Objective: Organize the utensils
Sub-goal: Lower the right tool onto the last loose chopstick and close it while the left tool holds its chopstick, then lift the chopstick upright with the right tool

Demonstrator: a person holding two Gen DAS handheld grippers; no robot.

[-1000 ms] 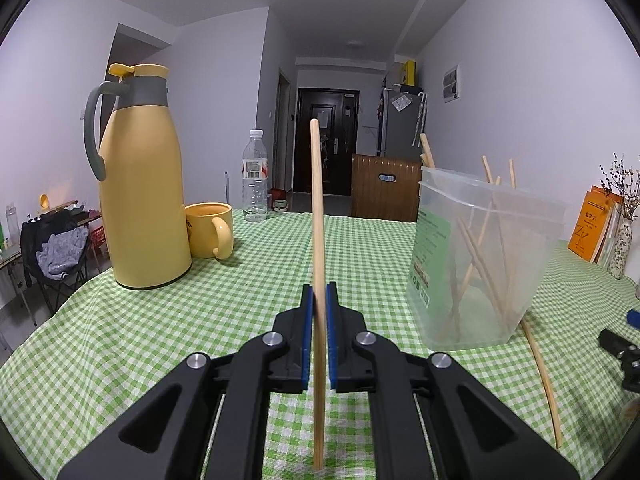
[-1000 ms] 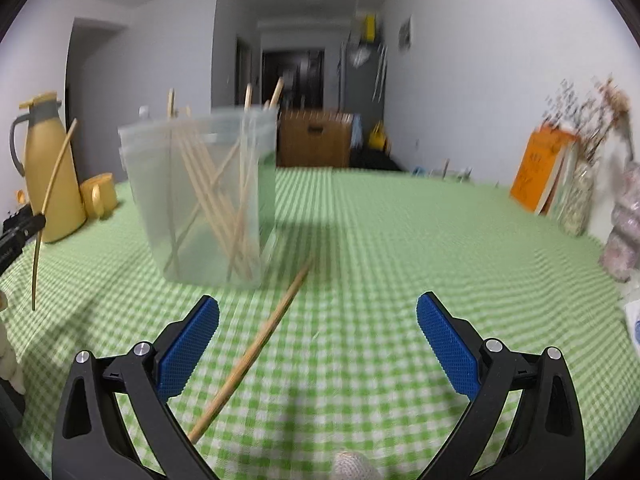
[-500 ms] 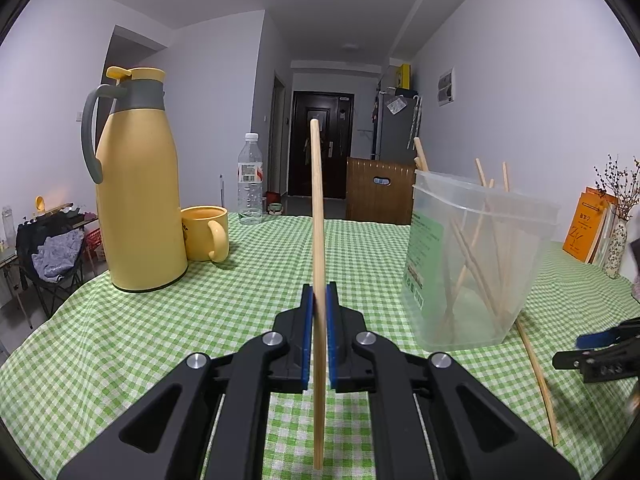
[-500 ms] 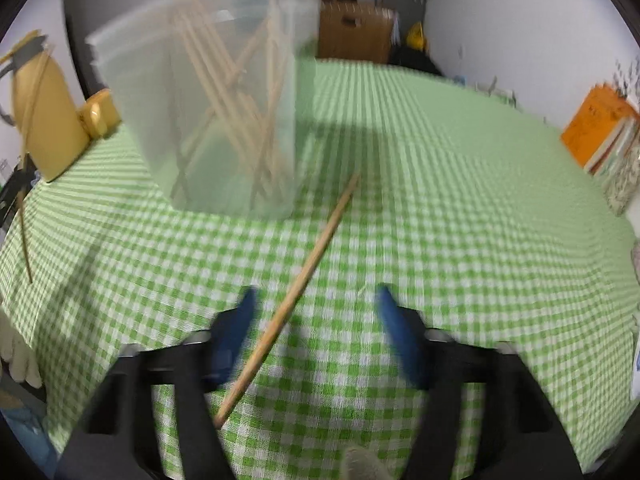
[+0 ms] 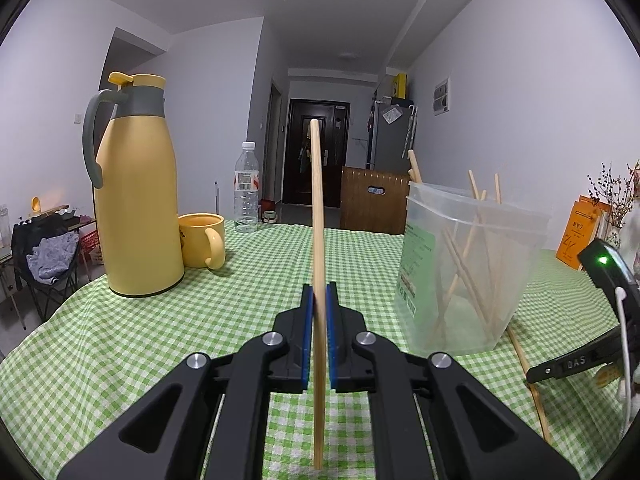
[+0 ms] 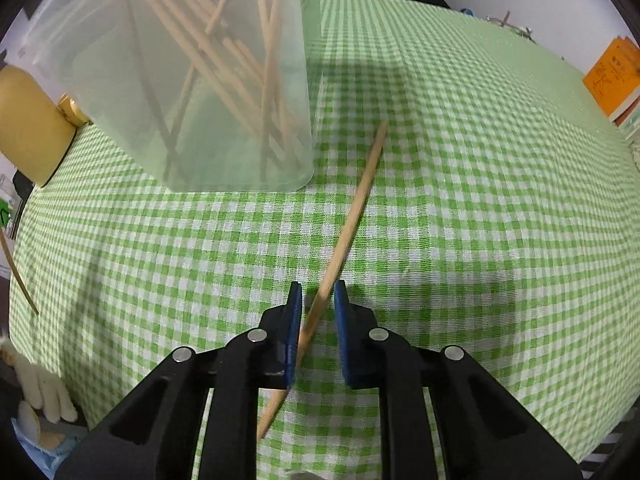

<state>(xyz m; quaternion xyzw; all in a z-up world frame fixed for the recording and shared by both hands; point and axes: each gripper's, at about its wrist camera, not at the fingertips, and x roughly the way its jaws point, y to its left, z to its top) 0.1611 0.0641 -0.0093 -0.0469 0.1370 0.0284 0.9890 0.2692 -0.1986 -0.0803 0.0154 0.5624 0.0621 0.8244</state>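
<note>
Right tongs (image 6: 316,312) point steeply down at the tabletop (image 6: 460,184); the jaws are closing around the loose chopstick (image 6: 352,220), which passes between the pads, not yet visibly pinched. From the tongs its long axis runs toward 1 o'clock, ending just beside the clear container (image 6: 224,80) at 11 o'clock. Left tongs (image 5: 319,320) are clenched on an upright chopstick (image 5: 318,216); the right is nearer.
</note>
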